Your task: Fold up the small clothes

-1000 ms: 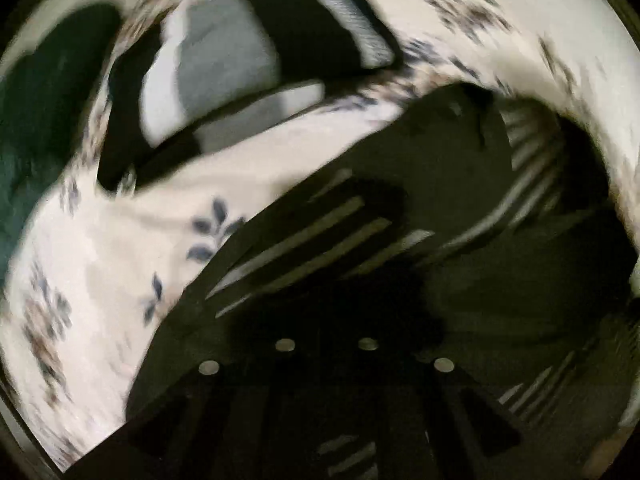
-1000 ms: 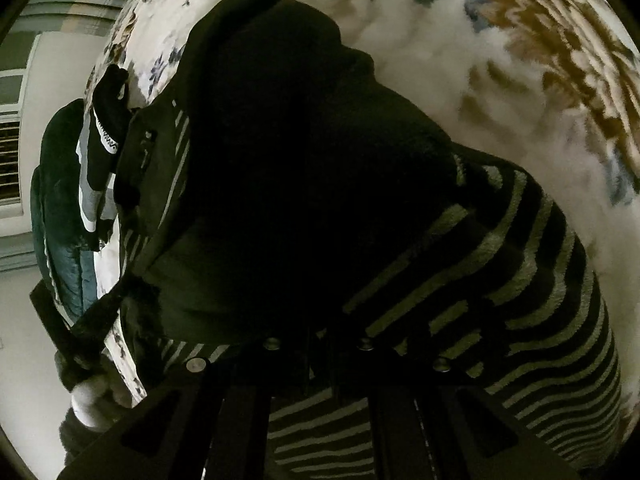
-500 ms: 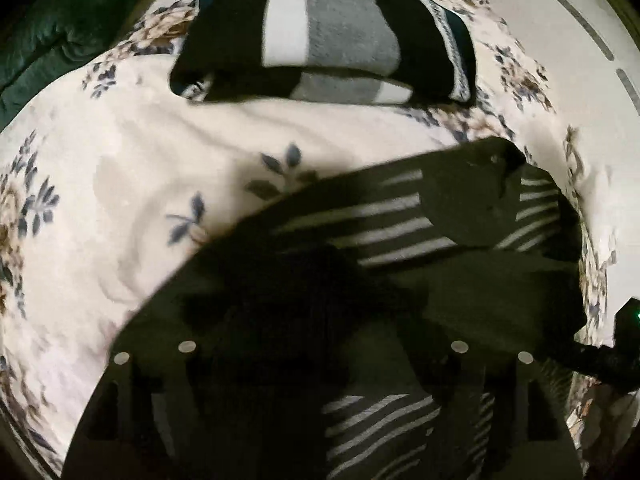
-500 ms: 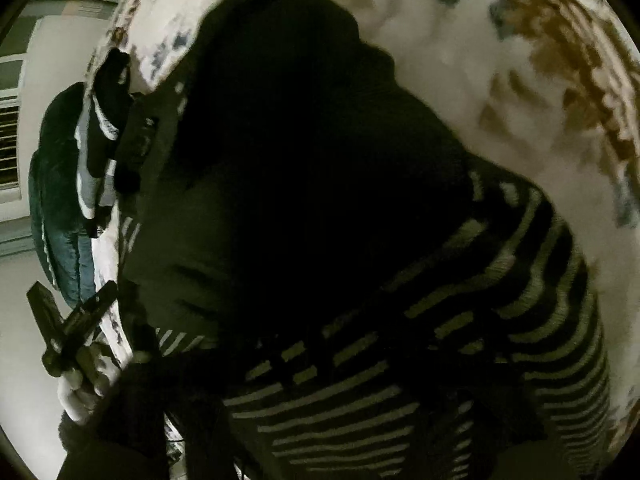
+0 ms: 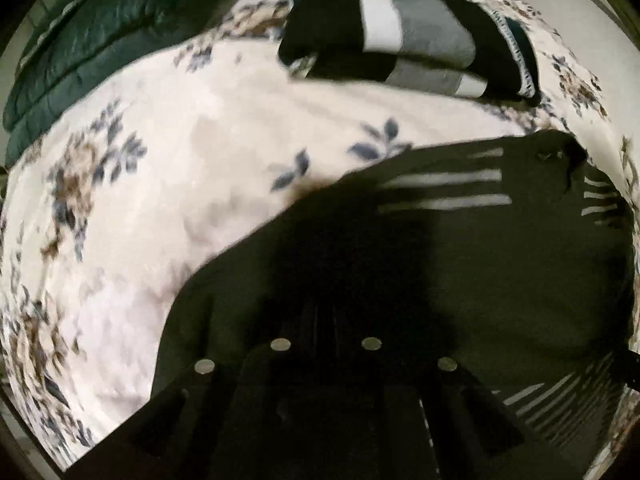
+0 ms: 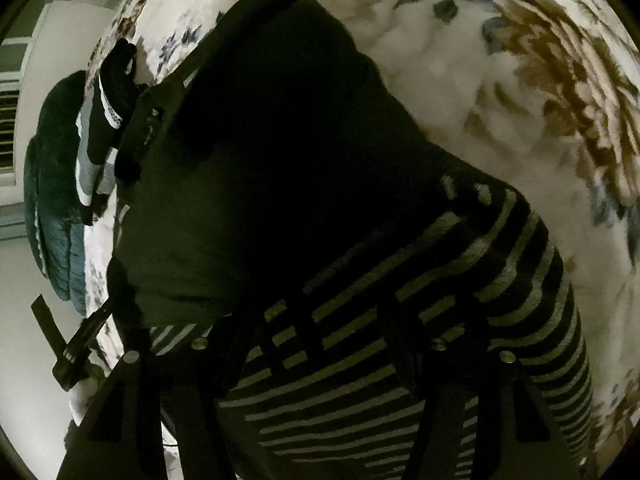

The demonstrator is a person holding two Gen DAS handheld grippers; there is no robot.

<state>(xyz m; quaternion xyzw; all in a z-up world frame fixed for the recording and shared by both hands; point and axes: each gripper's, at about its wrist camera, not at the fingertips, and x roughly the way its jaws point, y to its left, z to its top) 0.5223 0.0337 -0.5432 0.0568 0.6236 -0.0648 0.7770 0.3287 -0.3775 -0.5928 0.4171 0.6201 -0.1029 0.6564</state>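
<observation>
A dark garment with pale stripes [image 5: 460, 248] lies folded on a floral blanket [image 5: 160, 200]. It fills the right wrist view [image 6: 280, 180] too, with its striped part near the camera. My left gripper [image 5: 326, 320] has its fingers close together over the dark cloth; deep shadow hides whether they pinch it. My right gripper [image 6: 320, 320] is open, its fingers [image 6: 404, 340] wide apart over the striped cloth. The left gripper shows small at the left edge of the right wrist view [image 6: 76, 344].
A folded black, white and grey garment [image 5: 400, 28] lies at the far side of the blanket, also in the right wrist view [image 6: 104, 128]. A dark green quilted cushion [image 5: 100, 40] sits at the far left. Pale floor [image 6: 24, 360] lies beyond the blanket edge.
The right gripper's fingers went from close together on the striped cloth to wide apart. The left gripper opened half a second ago and is now narrow again, nearer the garment's left edge.
</observation>
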